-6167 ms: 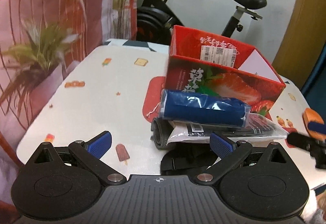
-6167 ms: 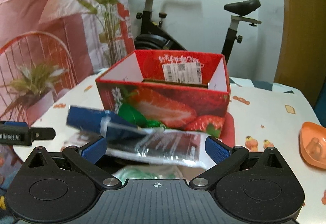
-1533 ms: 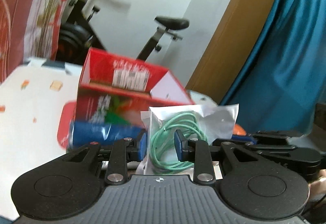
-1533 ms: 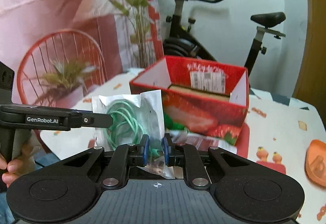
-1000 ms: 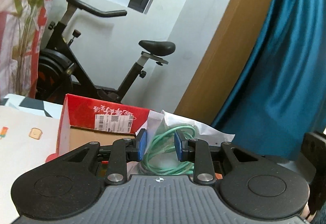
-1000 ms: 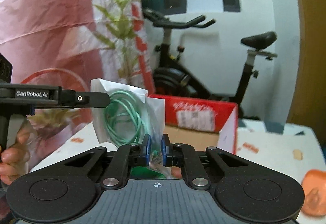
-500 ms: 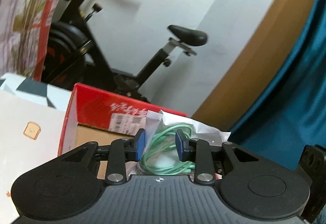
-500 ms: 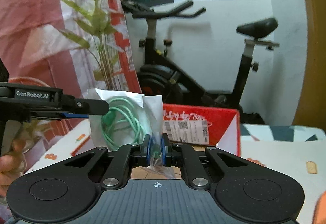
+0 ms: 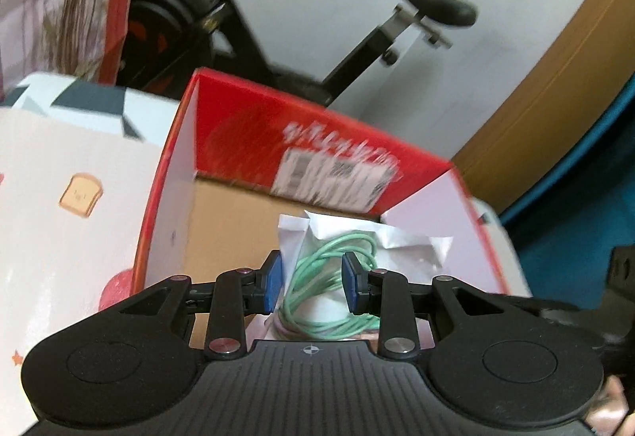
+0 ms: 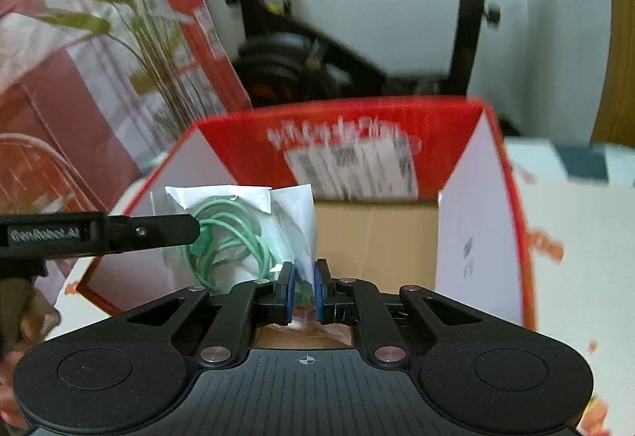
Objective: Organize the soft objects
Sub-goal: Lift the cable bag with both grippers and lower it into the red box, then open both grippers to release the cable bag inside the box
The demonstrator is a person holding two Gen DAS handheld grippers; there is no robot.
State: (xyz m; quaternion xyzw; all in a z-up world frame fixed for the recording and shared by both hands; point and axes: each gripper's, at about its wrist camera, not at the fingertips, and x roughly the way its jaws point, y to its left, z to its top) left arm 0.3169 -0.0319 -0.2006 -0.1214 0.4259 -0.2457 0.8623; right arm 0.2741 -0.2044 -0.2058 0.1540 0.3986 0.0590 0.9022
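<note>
Since a moment ago both my grippers have come down with the clear bag of green cable (image 9: pixel 337 269), so that the open red strawberry box (image 9: pixel 238 134) now fills the view below them, where half a second back I mostly saw the exercise bike (image 9: pixel 222 27) and the wall. My left gripper (image 9: pixel 313 279) is clamped on the bag, its blue pads pressing the plastic and the coil from either side, with the white top edge of the bag standing up beyond the fingertips. My right gripper (image 10: pixel 304 287) is pinched almost fully together on a thin edge of the same bag (seen from this side, the coil (image 10: pixel 226 237) hangs to the left of my fingers, just beyond the long black finger of the other tool). Held by both grippers, the bag hangs over the box's opening, nearer the box's left wall than its right, with the brown cardboard floor (image 10: pixel 377 237) in view below; I cannot tell whether the bag touches it. Behind it, the box's far wall carries a white shipping label (image 10: pixel 353 166), blurred. This box stands on the patterned table (image 9: pixel 71 206), near the far edge.
</note>
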